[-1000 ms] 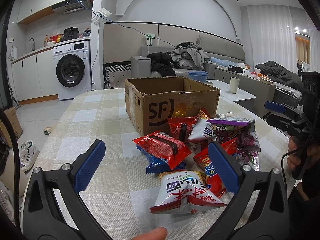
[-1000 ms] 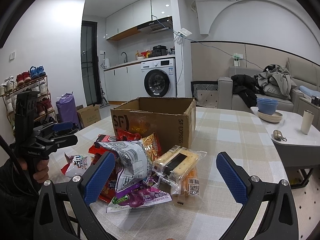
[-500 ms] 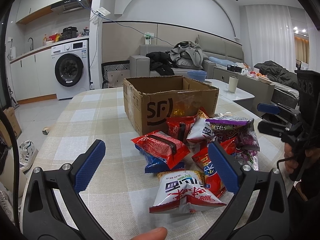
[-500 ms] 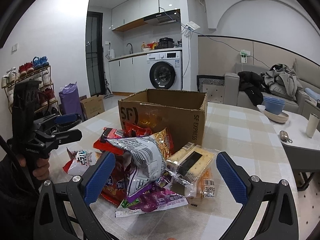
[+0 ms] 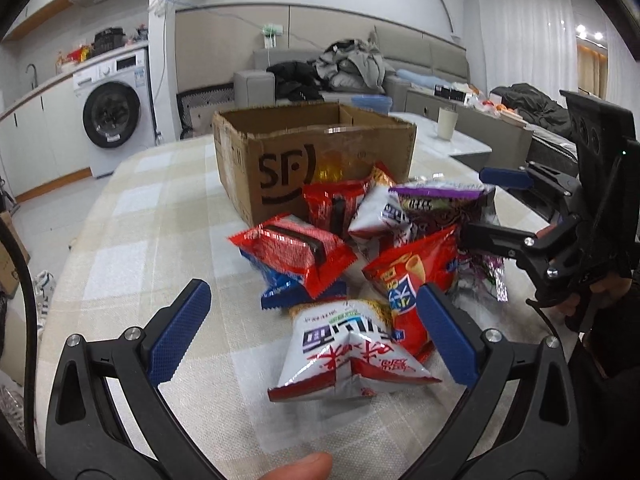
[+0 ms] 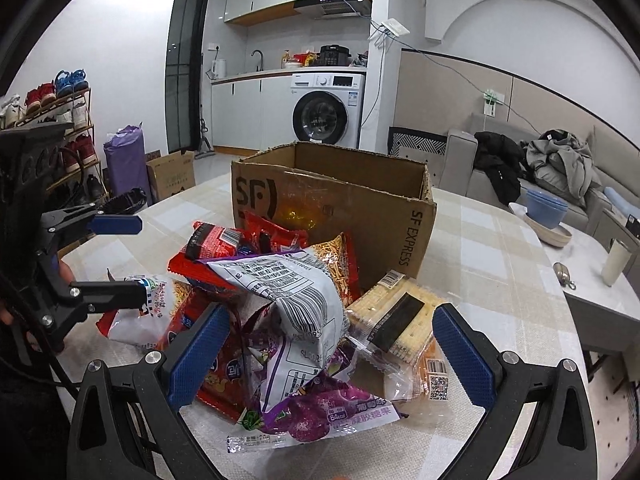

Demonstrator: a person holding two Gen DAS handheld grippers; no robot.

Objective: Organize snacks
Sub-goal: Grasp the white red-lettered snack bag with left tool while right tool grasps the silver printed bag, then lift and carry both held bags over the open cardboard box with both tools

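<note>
While both ribbed blue-padded claws [image 5: 310, 340] [image 6: 330, 354] gape empty, crinkly foil snack packets [image 6: 280, 300] front the corrugated cardboard box [image 5: 312, 160].

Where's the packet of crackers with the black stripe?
In the right wrist view the cracker packet lies on the table at the right edge of the snack pile, just in front of the cardboard box corner and beside the white barcode bag.
</note>
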